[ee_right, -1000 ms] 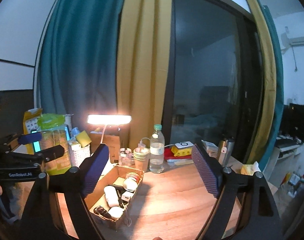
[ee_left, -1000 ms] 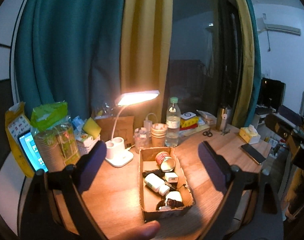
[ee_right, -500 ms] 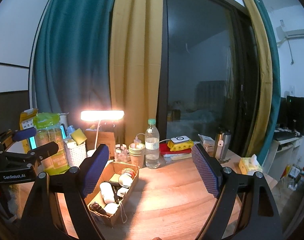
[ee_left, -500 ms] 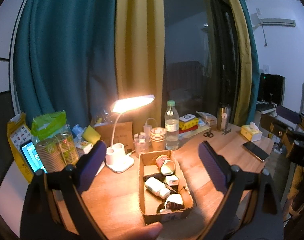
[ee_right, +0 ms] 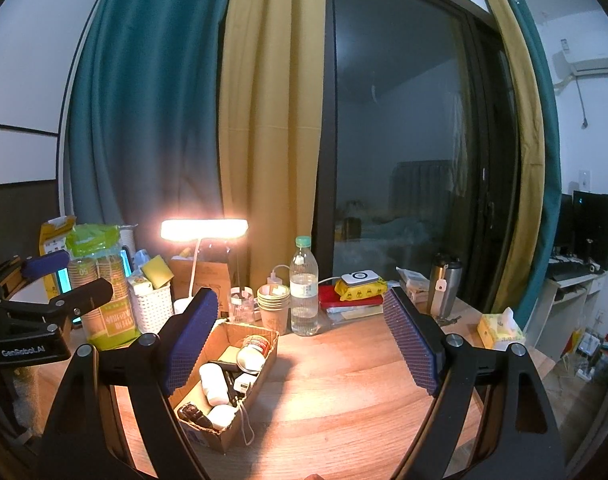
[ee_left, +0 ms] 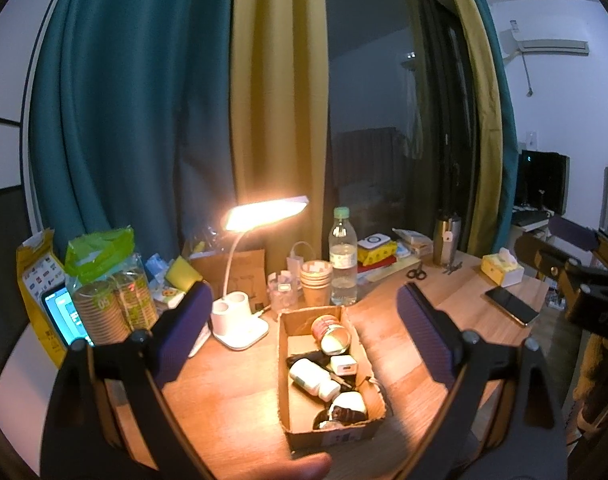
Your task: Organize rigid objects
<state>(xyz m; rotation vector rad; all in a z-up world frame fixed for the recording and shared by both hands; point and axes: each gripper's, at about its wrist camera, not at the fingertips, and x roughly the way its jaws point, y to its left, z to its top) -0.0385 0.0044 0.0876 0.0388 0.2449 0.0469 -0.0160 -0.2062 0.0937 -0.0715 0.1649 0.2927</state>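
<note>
Both claws, left claw (ee_left: 300,336) and right claw (ee_right: 300,344), hung spread and empty above the bench (ee_right: 344,380), where the cardboard box (ee_left: 288,396), lower centre, held a light, stiff, probably slippery white bottle (ee_left: 310,376), best pinched across its middle.

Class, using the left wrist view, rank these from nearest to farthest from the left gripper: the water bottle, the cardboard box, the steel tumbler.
1. cardboard box: on the desk between the open fingers of the left gripper.
2. water bottle: upright just behind the box.
3. steel tumbler: far right, by the window.
</note>
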